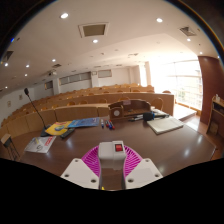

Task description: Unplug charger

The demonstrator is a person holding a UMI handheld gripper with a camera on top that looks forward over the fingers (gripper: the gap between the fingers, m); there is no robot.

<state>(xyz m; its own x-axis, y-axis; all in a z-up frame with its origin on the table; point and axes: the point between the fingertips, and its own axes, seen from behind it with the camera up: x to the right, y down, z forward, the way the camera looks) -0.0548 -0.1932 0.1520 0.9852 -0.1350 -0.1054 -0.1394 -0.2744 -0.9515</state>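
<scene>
A white charger block (111, 158) with a small red mark on its top sits between my fingers. My gripper (112, 165) is shut on it, and the magenta pads (93, 158) press against both of its sides. The charger is held above the round brown table (150, 146). No socket or cable shows around it; its lower part is hidden between the fingers.
Beyond the fingers, a brown bag (130, 108), a white book (165, 124), coloured books (70, 126) and papers (42, 143) lie on the table. A microphone (30, 96) stands beyond the papers. Rows of wooden lecture seats (60, 108) fill the back; bright windows (183, 78) lie behind the white book.
</scene>
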